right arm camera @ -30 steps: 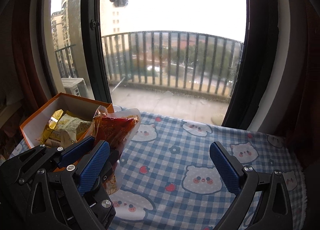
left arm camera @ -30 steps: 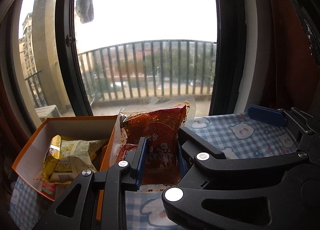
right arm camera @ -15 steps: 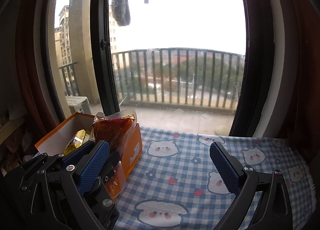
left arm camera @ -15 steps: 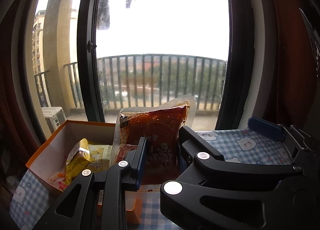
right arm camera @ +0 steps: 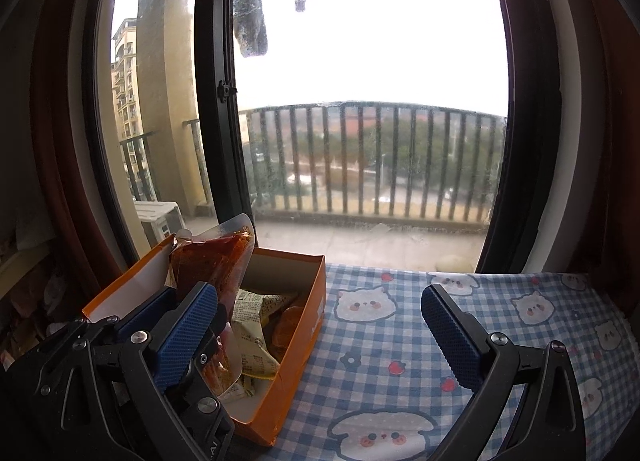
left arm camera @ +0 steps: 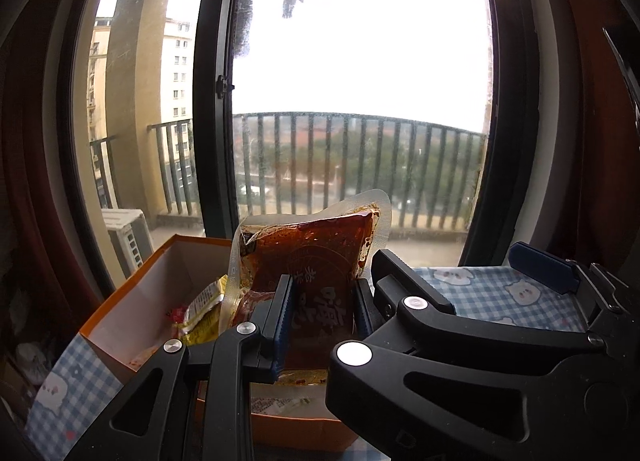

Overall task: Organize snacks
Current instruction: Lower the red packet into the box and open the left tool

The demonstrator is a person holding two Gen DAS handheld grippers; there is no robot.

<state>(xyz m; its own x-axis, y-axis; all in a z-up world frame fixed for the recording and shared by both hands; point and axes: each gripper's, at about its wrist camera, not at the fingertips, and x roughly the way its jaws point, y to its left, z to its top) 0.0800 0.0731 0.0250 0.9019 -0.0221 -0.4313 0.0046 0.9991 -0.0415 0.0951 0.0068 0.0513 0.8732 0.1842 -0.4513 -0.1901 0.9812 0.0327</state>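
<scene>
We are putting away the red snack bag, which our left tool squeezes tight above the orange box at the counter's left edge, so next we lower it in and let go, while our right tool waits wide open.

I'm in a flat, high up: a tablecloth with cartoon bears, a window onto a railed balcony, laundry hanging outside, apartment blocks beyond.
</scene>
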